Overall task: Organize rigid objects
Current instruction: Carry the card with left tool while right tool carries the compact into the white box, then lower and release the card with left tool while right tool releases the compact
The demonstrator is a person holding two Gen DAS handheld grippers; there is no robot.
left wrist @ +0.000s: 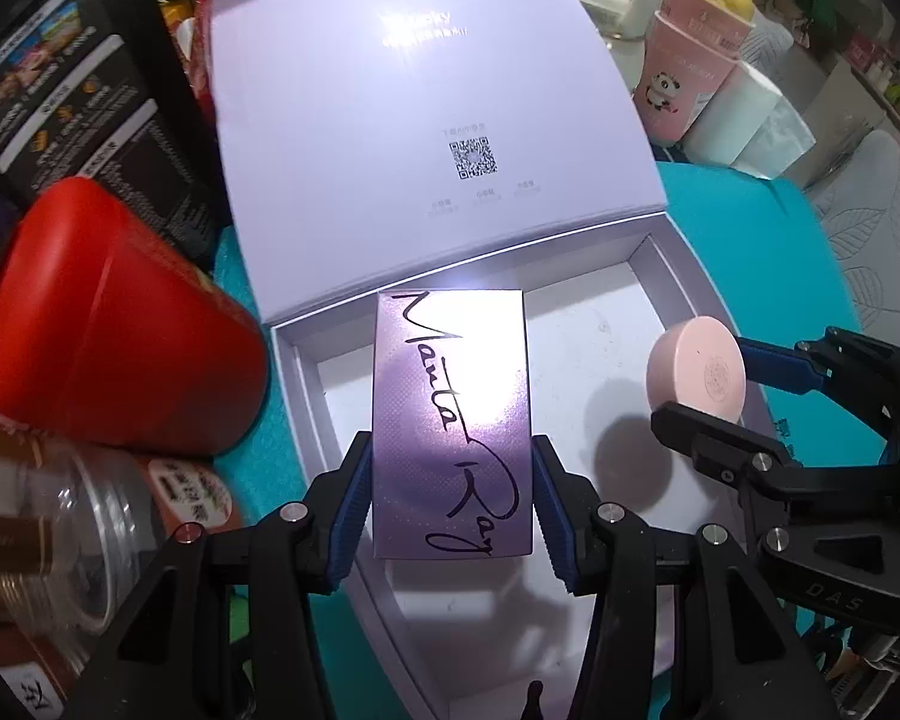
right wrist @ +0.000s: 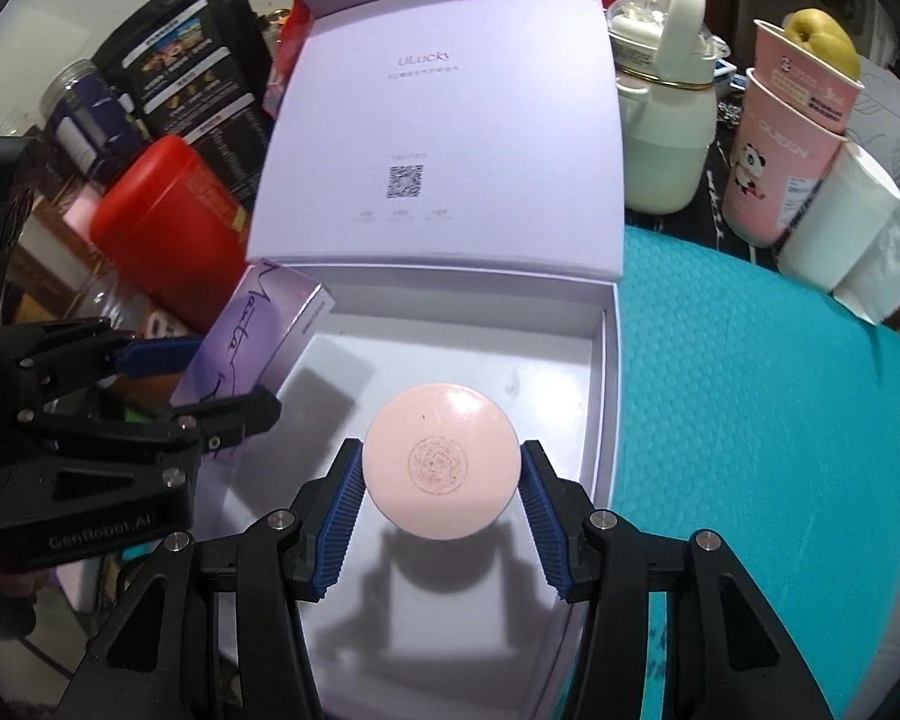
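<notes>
My left gripper (left wrist: 453, 504) is shut on a purple carton (left wrist: 453, 420) with black handwriting, held over the left part of the open white box (left wrist: 648, 264). In the right wrist view the same purple carton (right wrist: 252, 342) hangs tilted above the box's left wall. My right gripper (right wrist: 442, 480) is shut on a round pink compact (right wrist: 442, 468), which hovers above the floor of the white box (right wrist: 611, 360). From the left wrist view the pink compact (left wrist: 696, 366) and the right gripper (left wrist: 720, 384) sit at the box's right side. The box's lilac lid (right wrist: 438, 138) stands open behind.
A red canister (left wrist: 120, 324), a black snack bag (left wrist: 84, 114) and clear jars (left wrist: 84, 540) crowd the left. At the back right stand a white kettle (right wrist: 666, 114), pink paper cups (right wrist: 780, 144) with a yellow fruit (right wrist: 822, 42), and tissue (right wrist: 852, 240). A teal mat (right wrist: 750, 420) lies under the box.
</notes>
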